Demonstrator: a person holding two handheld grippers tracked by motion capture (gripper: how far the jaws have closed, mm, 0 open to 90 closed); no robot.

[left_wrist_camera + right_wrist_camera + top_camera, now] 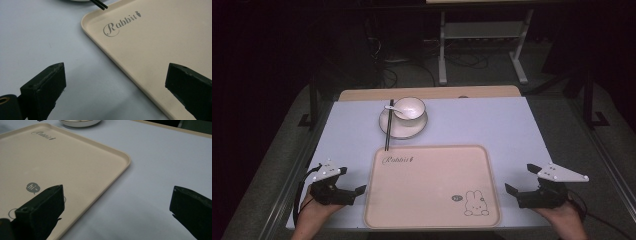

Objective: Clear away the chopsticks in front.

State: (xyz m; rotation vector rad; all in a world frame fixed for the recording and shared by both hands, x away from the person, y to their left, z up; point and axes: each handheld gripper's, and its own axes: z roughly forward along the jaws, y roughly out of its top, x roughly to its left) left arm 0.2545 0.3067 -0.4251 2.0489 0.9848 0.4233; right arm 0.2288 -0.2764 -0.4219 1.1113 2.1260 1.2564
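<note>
A beige tray (432, 220) printed with "Rabbit" and a rabbit drawing lies at the table's near middle; its corner (86, 20) and its right rim (126, 157) appear in the gripper views. Behind it a white bowl (410, 108) with a white spoon (391, 107) sits on a white plate (403, 131). Black chopsticks (388, 131) rest across the plate's left side, their tips (101, 5) near the tray corner. My left gripper (353, 184) hovers open left of the tray, nothing between its jaws. My right gripper (519, 179) stands open right of the tray, also empty.
The pale table top (492, 125) has a wooden strip (362, 94) along its far edge. Beyond it stand a white metal frame (484, 30) and cables on a dark floor. Dark metal rails (607, 160) run beside the table.
</note>
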